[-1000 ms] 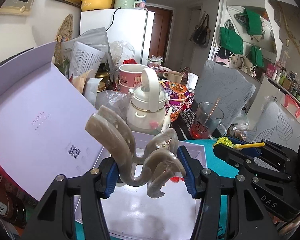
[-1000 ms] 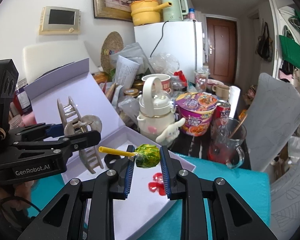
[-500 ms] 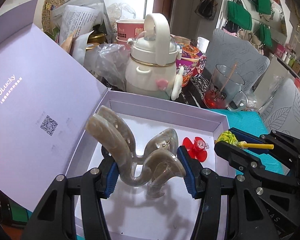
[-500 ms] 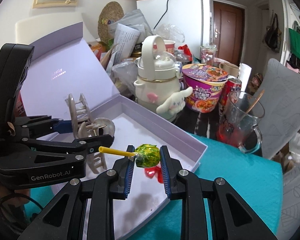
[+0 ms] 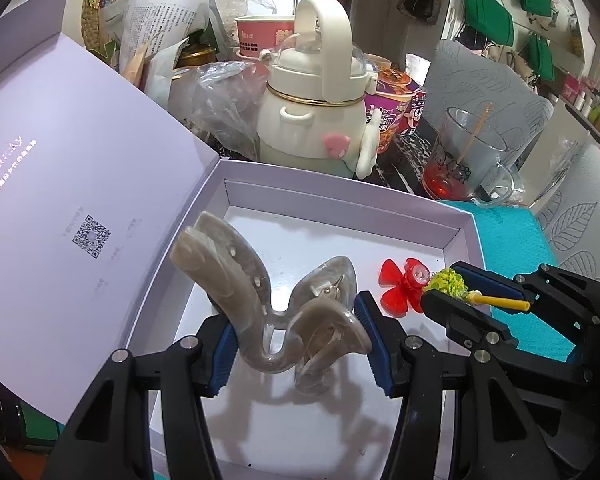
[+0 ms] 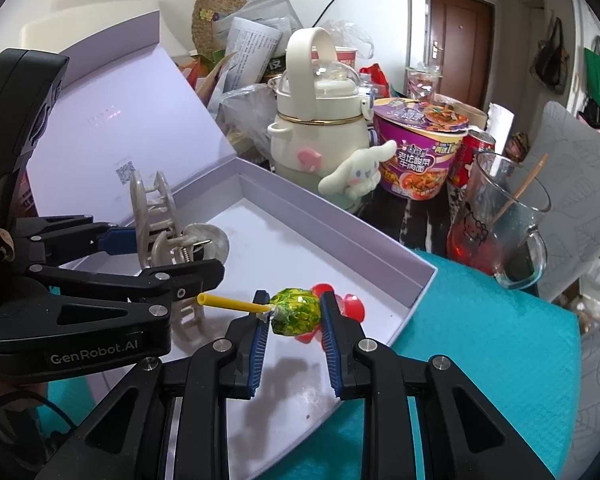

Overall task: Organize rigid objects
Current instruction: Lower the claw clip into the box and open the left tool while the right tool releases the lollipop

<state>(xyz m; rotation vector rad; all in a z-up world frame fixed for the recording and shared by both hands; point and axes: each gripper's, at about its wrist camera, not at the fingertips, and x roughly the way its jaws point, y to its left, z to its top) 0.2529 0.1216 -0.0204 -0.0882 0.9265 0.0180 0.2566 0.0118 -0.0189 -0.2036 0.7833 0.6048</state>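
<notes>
Red propeller toy mostly hidden behind lollipop; box lid print unreadable.

Left gripper, right gripper: both clamped

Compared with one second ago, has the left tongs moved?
Yes. The left tongs, shut on the hair claw, have come forward and down over the open box; the white kettle bottle behind looks nearer.

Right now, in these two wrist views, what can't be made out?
- Left wrist view: the marbled grey hair claw in the left tool hides the floor of the lilac gift box beneath it.
- Right wrist view: the green-yellow wrapped lollipop and right tool cover most of the red plastic flower clip.
- Left wrist view: small print on the box lid is too small to read.
</notes>
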